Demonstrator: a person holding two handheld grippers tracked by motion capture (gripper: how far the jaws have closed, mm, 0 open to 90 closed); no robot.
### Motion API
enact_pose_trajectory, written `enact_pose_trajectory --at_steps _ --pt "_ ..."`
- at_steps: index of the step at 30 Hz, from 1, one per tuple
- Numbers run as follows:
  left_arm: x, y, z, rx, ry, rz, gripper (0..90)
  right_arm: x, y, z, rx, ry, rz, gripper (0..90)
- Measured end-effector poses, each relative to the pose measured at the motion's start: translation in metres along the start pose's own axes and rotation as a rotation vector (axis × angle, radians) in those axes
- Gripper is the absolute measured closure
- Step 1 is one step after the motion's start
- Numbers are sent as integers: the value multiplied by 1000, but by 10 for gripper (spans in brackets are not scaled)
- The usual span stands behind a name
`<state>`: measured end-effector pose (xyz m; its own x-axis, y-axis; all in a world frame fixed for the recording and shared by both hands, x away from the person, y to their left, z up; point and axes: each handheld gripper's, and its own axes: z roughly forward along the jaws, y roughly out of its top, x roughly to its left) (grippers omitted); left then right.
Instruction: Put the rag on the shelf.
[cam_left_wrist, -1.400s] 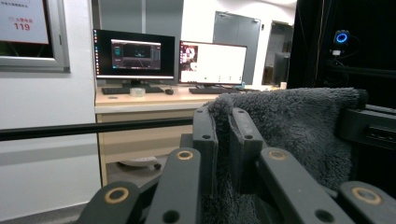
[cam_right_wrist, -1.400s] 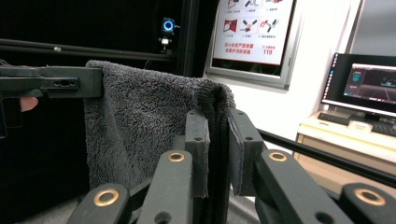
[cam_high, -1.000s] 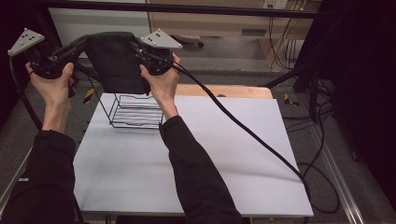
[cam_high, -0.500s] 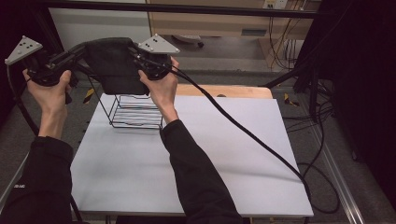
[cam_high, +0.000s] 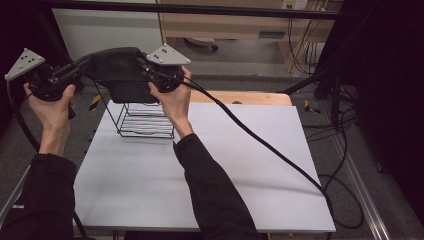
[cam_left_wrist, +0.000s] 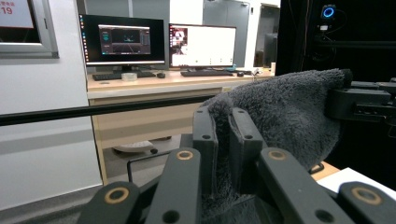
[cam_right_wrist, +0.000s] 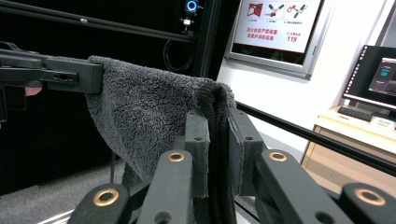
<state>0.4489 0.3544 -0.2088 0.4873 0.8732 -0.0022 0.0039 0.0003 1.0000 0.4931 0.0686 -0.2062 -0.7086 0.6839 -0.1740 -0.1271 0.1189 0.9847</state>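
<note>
A dark grey towel (cam_high: 122, 70) hangs stretched between my two grippers, above a black wire basket (cam_high: 145, 120) at the back left of the white table (cam_high: 240, 165). My left gripper (cam_high: 85, 62) is shut on the towel's left end. My right gripper (cam_high: 145, 65) is shut on its right end. In the left gripper view the left gripper (cam_left_wrist: 223, 135) pinches a fold of the towel (cam_left_wrist: 285, 112), and the right gripper (cam_left_wrist: 359, 100) grips its far corner. In the right gripper view the right gripper (cam_right_wrist: 219, 130) clamps the towel's (cam_right_wrist: 144, 112) hem, with the left gripper (cam_right_wrist: 65, 74) at the far corner.
A thick black cable (cam_high: 270, 145) trails from the right gripper across the table and off its right edge. A wooden board (cam_high: 250, 97) lies along the table's far edge. A black frame bar (cam_high: 240, 9) crosses overhead at the back. More cables lie on the floor (cam_high: 345, 130) at the right.
Both hands have come down a little with the towel, the left one more and slightly outward. The grips on the towel are unchanged.
</note>
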Motion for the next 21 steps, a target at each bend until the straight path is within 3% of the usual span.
enact_pose_trajectory --at_steps 8,14,21 --pt "-5 -10 -7 25 -1 30 823 5 -5 -4 38 17 -19 801" --pt "-5 -19 -13 36 -8 30 822 9 -6 -8 61 47 -22 799" --pt "-7 -31 -17 78 -22 28 813 12 -13 -14 128 89 2 792"
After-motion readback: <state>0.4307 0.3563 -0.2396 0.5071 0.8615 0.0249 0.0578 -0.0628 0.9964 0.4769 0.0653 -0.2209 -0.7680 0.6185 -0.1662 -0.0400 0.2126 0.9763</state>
